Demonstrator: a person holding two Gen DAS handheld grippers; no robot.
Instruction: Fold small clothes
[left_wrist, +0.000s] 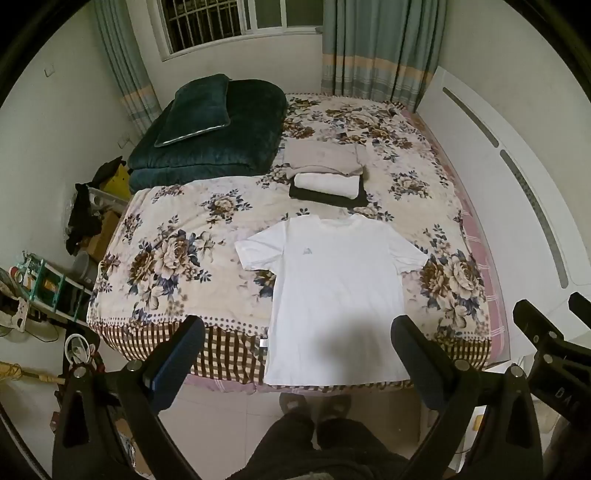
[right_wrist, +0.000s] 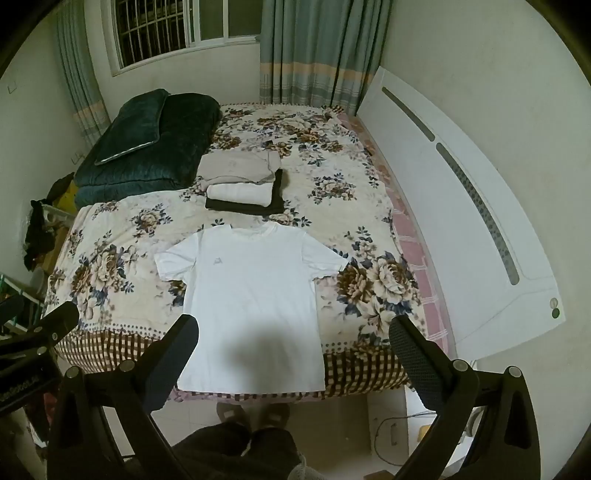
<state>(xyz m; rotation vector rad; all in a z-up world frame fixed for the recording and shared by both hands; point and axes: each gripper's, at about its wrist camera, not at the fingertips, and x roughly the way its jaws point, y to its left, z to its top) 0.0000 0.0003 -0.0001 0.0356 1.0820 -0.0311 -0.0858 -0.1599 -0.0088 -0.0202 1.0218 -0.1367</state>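
A white T-shirt (left_wrist: 332, 280) lies spread flat, front up, on the near part of the floral bed; it also shows in the right wrist view (right_wrist: 255, 295). Its hem hangs at the bed's front edge. My left gripper (left_wrist: 297, 332) is open and empty, held high above the hem. My right gripper (right_wrist: 293, 332) is open and empty, also above the hem. Behind the shirt's collar lies a stack of folded clothes (left_wrist: 327, 177): beige, white and black pieces, seen too in the right wrist view (right_wrist: 243, 184).
A dark green folded quilt with a pillow (left_wrist: 210, 136) sits at the bed's far left. A white headboard (right_wrist: 461, 221) runs along the right side. Cluttered shelves and boxes (left_wrist: 55, 280) stand left of the bed. The person's feet (left_wrist: 314, 402) are on the floor at the front edge.
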